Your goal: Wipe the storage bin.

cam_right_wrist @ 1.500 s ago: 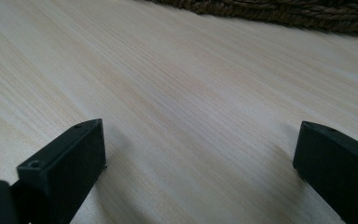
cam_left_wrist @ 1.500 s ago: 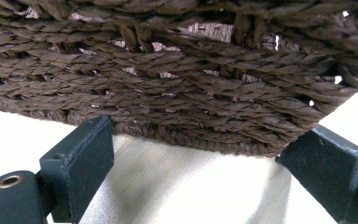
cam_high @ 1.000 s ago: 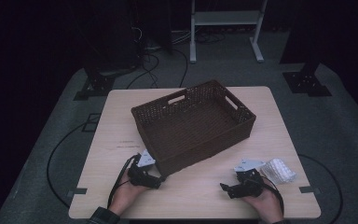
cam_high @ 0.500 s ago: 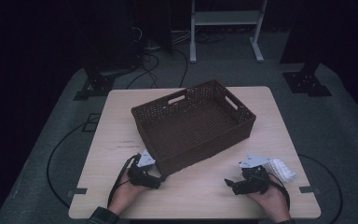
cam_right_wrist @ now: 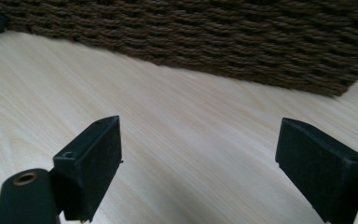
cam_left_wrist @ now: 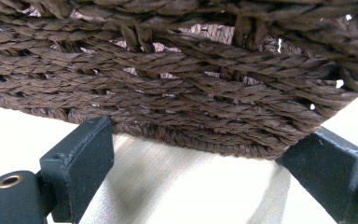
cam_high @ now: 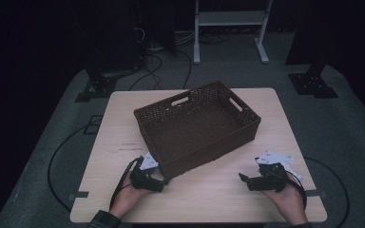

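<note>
Item under inspection: a dark brown woven basket (cam_high: 197,126), rectangular, open-topped, with a cut-out handle slot in each short end. It stands on a pale wood-grain bench (cam_high: 123,118), turned at an angle to the bench edges, its near corner pointing toward the person's side. The weave is coarse twisted cord laid in horizontal rows, with small gaps that let light through; the base rim is a thicker braided band. Interior holds nothing visible.

Left gripper (cam_high: 163,183): positioned at the basket's near corner, held in the person's left hand (cam_high: 126,199). In the left gripper view the two black, blocky, flat-faced jaws stand wide apart either side of the basket's lower wall (cam_left_wrist: 177,93), whose corner sits between them just above the bench surface. No pad can be seen pressing on the weave; the gripper is spread wide and grips nothing.

Right gripper (cam_high: 242,178): off the basket's near long side, well apart from the wall, held in the person's right hand (cam_high: 287,202). Its view shows both matte black jaws set wide over bare bench grain, the basket wall (cam_right_wrist: 214,37) across the top beyond them. Nothing lies between the jaws.

A white ribbed object (cam_high: 292,170) lies just behind the right gripper, on the side away from the basket; too small to identify.
</note>
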`<state>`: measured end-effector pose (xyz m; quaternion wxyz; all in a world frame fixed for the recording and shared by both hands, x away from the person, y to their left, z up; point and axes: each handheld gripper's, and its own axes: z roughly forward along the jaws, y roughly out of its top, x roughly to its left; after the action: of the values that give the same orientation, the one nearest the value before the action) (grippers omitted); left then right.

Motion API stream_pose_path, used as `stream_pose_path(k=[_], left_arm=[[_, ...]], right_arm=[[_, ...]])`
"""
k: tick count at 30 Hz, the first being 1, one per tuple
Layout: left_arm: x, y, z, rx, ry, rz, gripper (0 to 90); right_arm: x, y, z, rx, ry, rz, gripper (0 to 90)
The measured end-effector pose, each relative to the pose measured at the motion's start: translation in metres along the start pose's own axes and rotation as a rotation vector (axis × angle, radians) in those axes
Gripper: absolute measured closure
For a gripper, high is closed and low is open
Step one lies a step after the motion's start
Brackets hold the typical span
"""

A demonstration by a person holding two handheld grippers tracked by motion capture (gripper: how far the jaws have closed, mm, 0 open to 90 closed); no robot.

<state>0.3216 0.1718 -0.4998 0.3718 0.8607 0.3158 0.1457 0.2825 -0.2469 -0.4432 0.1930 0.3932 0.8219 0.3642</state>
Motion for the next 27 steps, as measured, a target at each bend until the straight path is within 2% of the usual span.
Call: stream_pose_path(k=[12, 19, 27], left_arm=[[0.000, 0.000, 0.000, 0.000, 0.001, 0.000, 9.3], [0.000, 0.000, 0.000, 0.001, 0.001, 0.001, 9.1], [0.000, 0.000, 0.000, 0.001, 0.000, 0.002, 9.1]], right_arm=[[-0.020, -0.006, -0.017, -0.021, -0.070, 0.048, 13.9], [-0.035, -0.014, -0.028, -0.023, -0.127, 0.079, 13.9], [-0.050, -0.025, -0.036, -0.019, -0.166, 0.113, 13.9]])
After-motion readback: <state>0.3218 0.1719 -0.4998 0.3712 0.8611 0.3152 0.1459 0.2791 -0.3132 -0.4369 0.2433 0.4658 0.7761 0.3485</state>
